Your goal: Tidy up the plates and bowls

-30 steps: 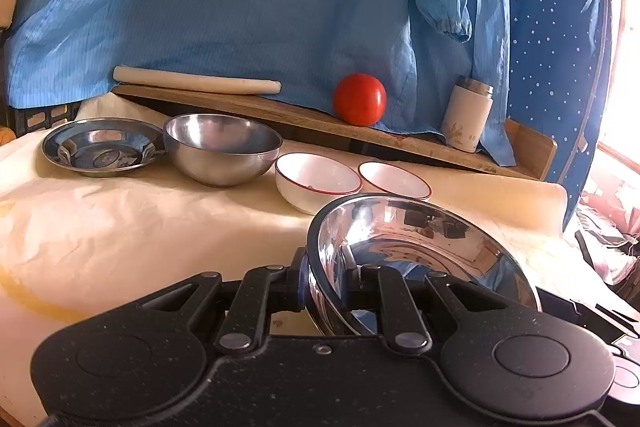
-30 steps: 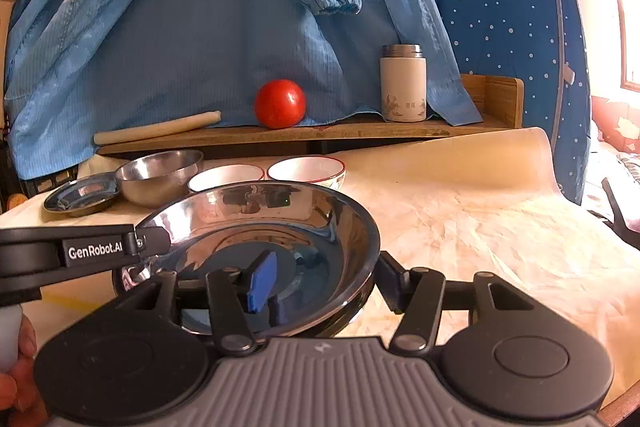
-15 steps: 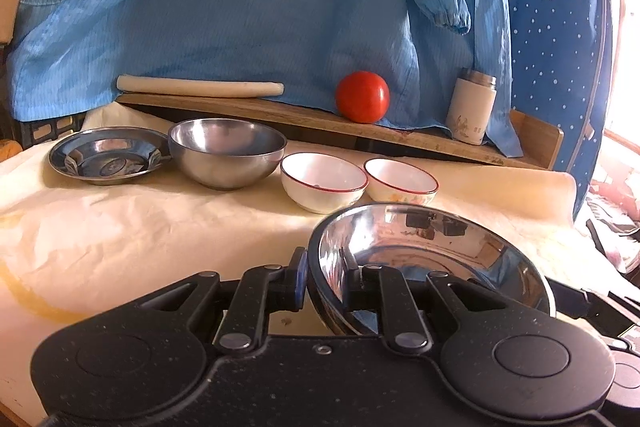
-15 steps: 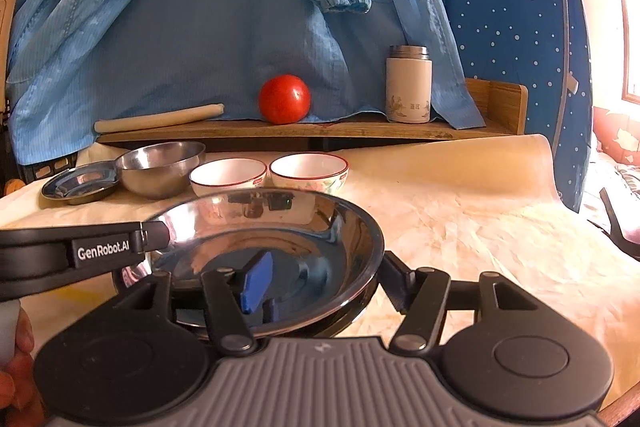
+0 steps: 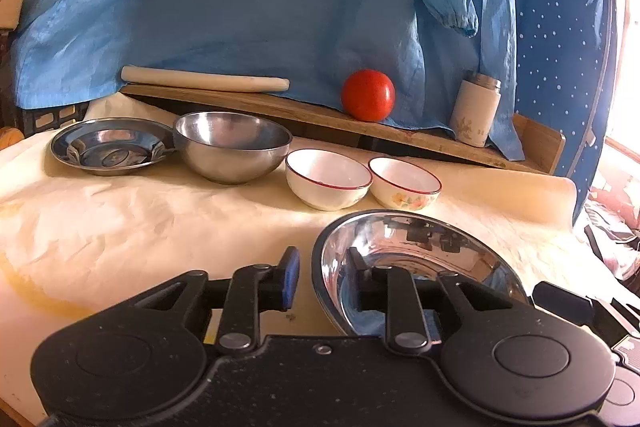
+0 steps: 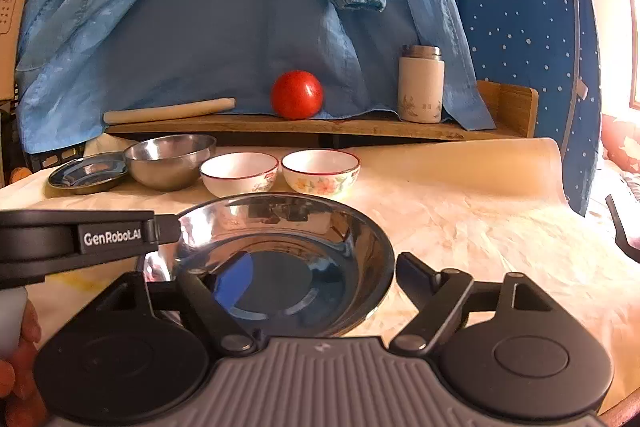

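A shiny steel plate (image 5: 416,259) (image 6: 288,251) lies on the cream cloth just ahead of both grippers. My left gripper (image 5: 324,277) is open, its jaws straddling the plate's left rim without gripping it. My right gripper (image 6: 304,277) is open, one finger over the plate, the other outside its right rim. At the back stand a second steel plate (image 5: 108,147) (image 6: 88,173), a steel bowl (image 5: 234,147) (image 6: 170,161) and two white red-rimmed bowls (image 5: 328,179) (image 5: 404,183) (image 6: 239,173) (image 6: 321,171).
A sloping wooden board (image 5: 360,131) (image 6: 304,127) behind the dishes carries a rolling pin (image 5: 204,83), a red tomato (image 5: 368,95) (image 6: 297,94) and a white flask (image 5: 476,113) (image 6: 421,83). Blue cloth hangs behind. The left gripper's body (image 6: 76,239) crosses the right wrist view.
My left gripper has opened and let go of the near steel plate's rim. My right gripper has opened wider. The plate now rests on the cloth.
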{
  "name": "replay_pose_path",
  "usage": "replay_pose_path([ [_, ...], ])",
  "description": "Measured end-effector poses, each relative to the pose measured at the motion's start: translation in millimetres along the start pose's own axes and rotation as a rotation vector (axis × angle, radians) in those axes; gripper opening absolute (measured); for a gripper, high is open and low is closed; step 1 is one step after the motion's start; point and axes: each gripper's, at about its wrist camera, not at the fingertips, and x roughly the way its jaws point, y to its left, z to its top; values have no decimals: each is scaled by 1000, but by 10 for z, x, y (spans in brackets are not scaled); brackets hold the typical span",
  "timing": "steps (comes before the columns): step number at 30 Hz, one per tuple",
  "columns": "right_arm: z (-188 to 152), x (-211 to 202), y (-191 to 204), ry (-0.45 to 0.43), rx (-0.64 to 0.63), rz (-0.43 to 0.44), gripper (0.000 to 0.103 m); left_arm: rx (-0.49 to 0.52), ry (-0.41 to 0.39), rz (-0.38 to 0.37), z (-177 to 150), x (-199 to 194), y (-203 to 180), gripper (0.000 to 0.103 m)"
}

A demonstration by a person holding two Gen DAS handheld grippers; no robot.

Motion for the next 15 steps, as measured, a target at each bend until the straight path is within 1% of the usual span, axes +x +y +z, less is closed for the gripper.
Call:
replay_pose_path([
  [1, 0, -8, 6, -5, -1, 2, 87, -3, -1, 1, 2, -2, 8, 32],
  [4, -2, -19, 17, -12, -5, -2, 92, -15, -5, 4, 10, -13, 30, 41],
  [6, -6, -27, 18, -16, -1, -3, 95, -25, -12, 8, 15, -28, 51, 54],
  [7, -5, -33, 22, -19, 0, -5, 97, -28, -16, 9, 22, -35, 59, 57],
  [9, -1, -45, 19, -28, 3, -8, 100, -38, -27, 14, 29, -56, 81, 72],
  [10, 1, -52, 20, -34, 5, -10, 102, -43, -32, 18, 32, -65, 87, 76],
  [12, 6, -63, 20, -44, 8, -17, 103, -57, -44, 26, 45, -83, 108, 89],
  [13, 8, -66, 21, -47, 7, -21, 103, -62, -49, 29, 51, -89, 119, 91],
  [15, 12, -67, 28, -54, 5, -31, 103, -70, -62, 42, 57, -111, 146, 100],
])
